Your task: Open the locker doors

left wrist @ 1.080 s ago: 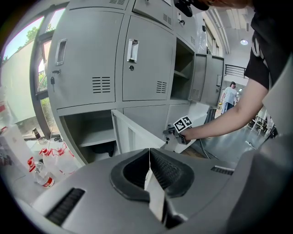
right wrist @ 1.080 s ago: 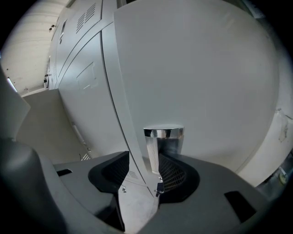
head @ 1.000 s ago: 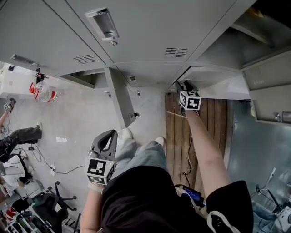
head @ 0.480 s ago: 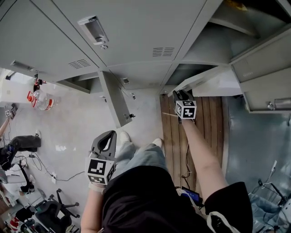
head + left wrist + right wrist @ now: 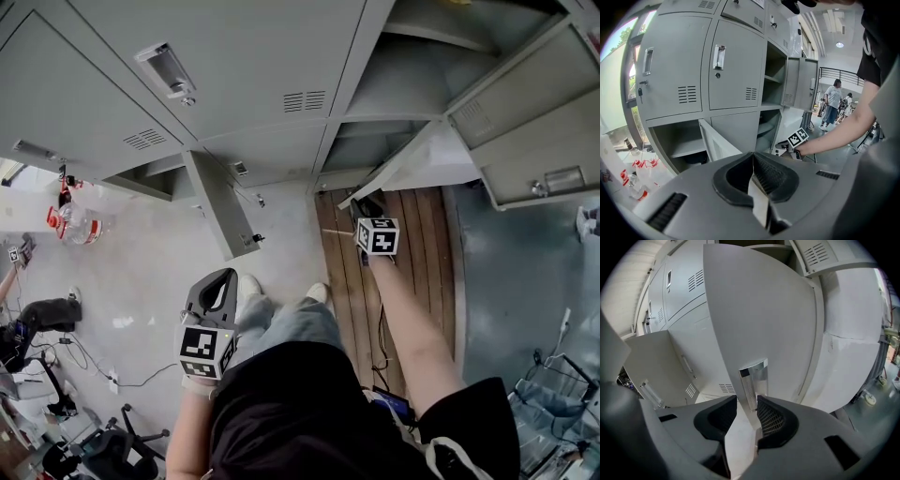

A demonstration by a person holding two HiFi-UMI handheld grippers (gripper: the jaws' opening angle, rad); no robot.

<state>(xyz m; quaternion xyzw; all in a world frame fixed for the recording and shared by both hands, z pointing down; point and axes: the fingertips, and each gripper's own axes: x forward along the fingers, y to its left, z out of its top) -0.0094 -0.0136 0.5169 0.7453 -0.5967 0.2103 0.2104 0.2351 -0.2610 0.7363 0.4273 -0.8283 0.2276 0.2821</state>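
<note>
My right gripper [image 5: 748, 402] has just been closing its jaws and now clamps the free edge of the lower right door [image 5: 759, 310], so that hand has the work. My left gripper [image 5: 752, 156] has its jaws together on nothing and hangs low at my left side, well away from any door. The grey locker bank [image 5: 262, 56] fills the top of the head view, and I judge the job to be roughly half done. The upper right door [image 5: 525, 112] stands swung wide with its compartment showing. The lower left door [image 5: 217, 202] juts out over the floor. The lower right door is tilted well out of its frame but, as I read it, is not yet fully open. The middle upper door [image 5: 244, 42] with its recessed handle [image 5: 164, 67] is shut, and so is the upper door to its left [image 5: 66, 94]. The panel below the middle door looks shut too, though I cannot be sure it is a door. In the right gripper view the held door rises straight up from between the jaws. Its small chrome handle [image 5: 754, 380] sits just above the pads, right at the gripped edge.
</note>
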